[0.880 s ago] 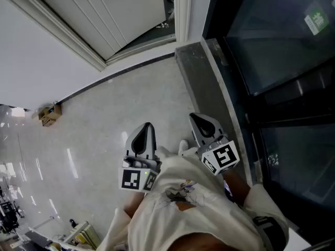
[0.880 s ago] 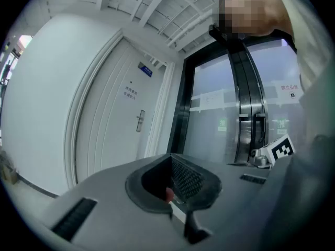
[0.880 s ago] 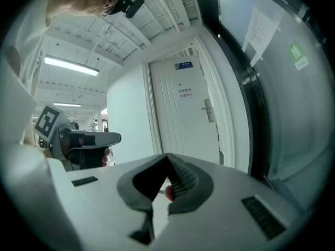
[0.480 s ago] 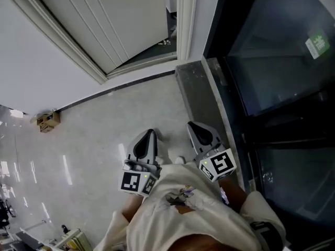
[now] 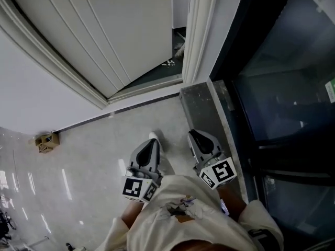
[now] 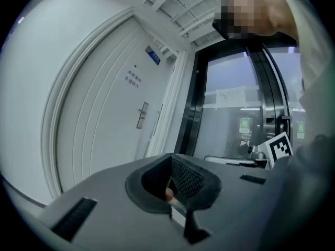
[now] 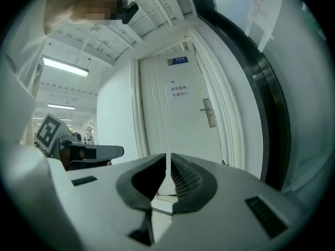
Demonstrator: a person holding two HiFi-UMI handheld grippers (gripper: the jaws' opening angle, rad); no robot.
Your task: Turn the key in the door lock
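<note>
White panelled door (image 7: 178,119), slightly ajar in a moulded frame (image 5: 196,30), with lock plate and lever handle (image 7: 208,112) near its right edge. Plate long axis vertical, lever horizontal. No key discernible at this range.

Lock well apart from both tools, ahead and above finger level. Up and right of the right gripper (image 7: 168,163), up and left of the left gripper (image 6: 170,166), hence between the two lines of aim. Right gripper judged marginally nearer, held further forward over the floor (image 5: 94,140) beside the dark stone threshold (image 5: 201,109).

Right fingers closed to a hairline slit, nothing between. Left fingers likewise together at the tips, with a small tan rounded speck low in the gap, identity undeterminable.

Finger pads dark and mesh-textured, shells smooth grey plastic. Floor glossy pale stone. Dark glass wall (image 5: 282,88) at right.
</note>
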